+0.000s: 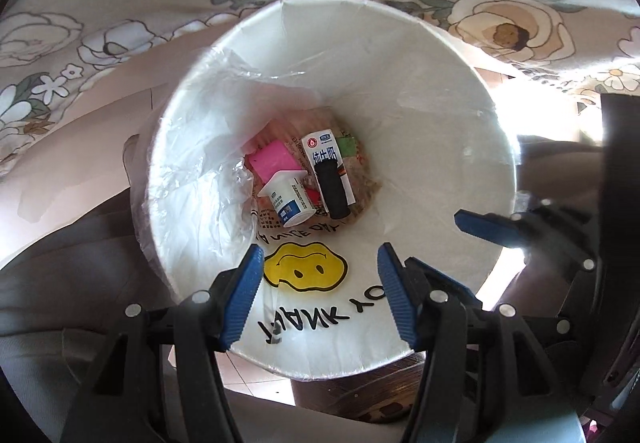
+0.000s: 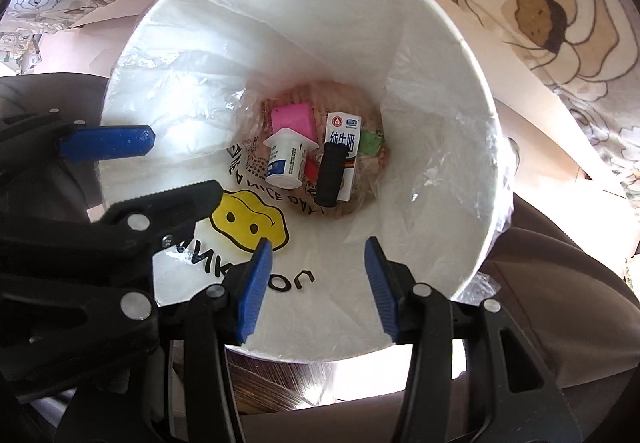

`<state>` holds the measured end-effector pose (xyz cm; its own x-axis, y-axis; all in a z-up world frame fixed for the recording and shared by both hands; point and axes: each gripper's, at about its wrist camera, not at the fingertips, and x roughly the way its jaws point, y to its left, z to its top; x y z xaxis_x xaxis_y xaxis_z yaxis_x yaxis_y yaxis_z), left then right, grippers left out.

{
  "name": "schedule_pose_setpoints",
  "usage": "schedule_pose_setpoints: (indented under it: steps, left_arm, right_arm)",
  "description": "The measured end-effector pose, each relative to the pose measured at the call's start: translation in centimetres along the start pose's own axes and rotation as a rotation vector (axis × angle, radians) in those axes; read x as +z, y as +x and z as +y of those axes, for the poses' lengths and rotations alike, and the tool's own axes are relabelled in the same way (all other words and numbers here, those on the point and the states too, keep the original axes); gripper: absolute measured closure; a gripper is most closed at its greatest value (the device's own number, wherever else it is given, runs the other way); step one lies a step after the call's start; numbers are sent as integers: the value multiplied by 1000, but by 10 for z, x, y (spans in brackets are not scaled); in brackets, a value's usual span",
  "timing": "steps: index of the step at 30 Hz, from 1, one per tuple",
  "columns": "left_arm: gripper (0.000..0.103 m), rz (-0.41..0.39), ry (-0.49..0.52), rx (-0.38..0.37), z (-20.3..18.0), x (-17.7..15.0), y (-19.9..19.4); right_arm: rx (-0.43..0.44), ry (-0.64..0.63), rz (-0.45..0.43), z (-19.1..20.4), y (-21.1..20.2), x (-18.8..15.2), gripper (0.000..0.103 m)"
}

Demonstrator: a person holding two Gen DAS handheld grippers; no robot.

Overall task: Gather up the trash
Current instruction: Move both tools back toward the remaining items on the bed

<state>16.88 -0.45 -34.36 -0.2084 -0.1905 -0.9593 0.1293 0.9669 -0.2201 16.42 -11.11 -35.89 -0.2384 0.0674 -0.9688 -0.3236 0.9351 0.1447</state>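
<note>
The left gripper [image 1: 320, 295] hung over the near rim of the white bin [image 1: 460, 91], its jaws wide and holding nothing. The bin was lined with a thin plastic bag [image 1: 200, 179] printed with a yellow smiley. At the bottom the trash lay in a small heap: a pink block [image 1: 272, 161], a small white yogurt bottle [image 1: 286, 199] on its side, a black cylinder [image 1: 331, 189] lying across a milk carton [image 1: 322, 143], and a scrap of green [image 1: 346, 145] behind it. To the right, the right gripper [image 2: 318, 283] hovered over the same rim, also wide and empty. Behind stood a flowered cloth [image 2: 540, 15]. To my eye the collecting looked nearly done. The risk was a gripper fingertip snagging the loose liner, dragging it off the rim or tipping the light bin.
</note>
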Motion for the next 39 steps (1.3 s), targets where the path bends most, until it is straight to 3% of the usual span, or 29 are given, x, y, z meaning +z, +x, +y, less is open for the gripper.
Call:
schedule_pose_setpoints:
  steps: [13,16,18,24,29,39]
  left_arm:
    - [34,-190,68,73,-12,-38,-84]
    - [26,-243,75,71,-15,-48,-106]
    - [21,-275,81,68,-17,-53,-121]
    - [15,-383,85,92,-22,-69,-170]
    - [15,-476,56,98,-21,-79,-212]
    - [14,-644,42,112,-24,-76,-301]
  right_arm:
    - [4,-34,-83,8,-54,-45,54]
    - [-34,-50,-122,9,-73,-57,54]
    - [-81,-67,-147,11,-84,-65,44]
    - [-167,-108,-238,14,-127,-88,39]
    - [-183,-120,-350,21,-171,-105,35]
    - [-155,-102,-661,26,-292,-127,31]
